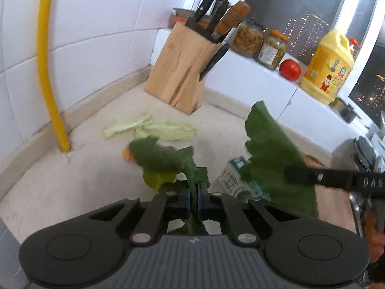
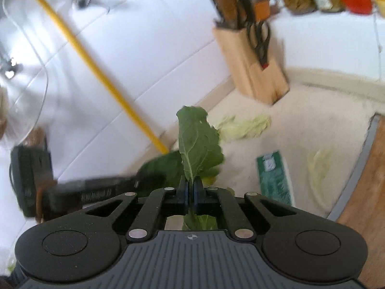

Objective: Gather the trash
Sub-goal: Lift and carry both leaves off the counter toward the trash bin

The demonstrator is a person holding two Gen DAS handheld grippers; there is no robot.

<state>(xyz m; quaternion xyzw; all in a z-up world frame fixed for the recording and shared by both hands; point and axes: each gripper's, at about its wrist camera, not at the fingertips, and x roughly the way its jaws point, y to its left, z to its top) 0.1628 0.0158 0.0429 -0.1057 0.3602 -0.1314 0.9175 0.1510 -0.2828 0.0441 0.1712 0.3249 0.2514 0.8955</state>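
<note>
The left gripper (image 1: 194,192) is clamped tight on a dark green leaf (image 1: 166,159); the leaf's stem runs between the pads and its blade flops forward and to the left, above the pale counter (image 1: 84,173). The right gripper (image 2: 191,187) is likewise closed on a second green leaf (image 2: 197,142), pinched at the midrib so that the blade stands upright above the jaws. In the left wrist view that second leaf (image 1: 272,149) hangs at the right, with the right gripper's black finger (image 1: 310,177) across it. Farther off on the counter lie pale cabbage scraps (image 1: 149,128), apart from both grippers, in front of the wooden knife block (image 1: 182,72). A green packet (image 2: 274,175) lies flat to the right of the right gripper, with another pale scrap (image 2: 317,168) beyond it near a wooden board (image 2: 363,187).
</note>
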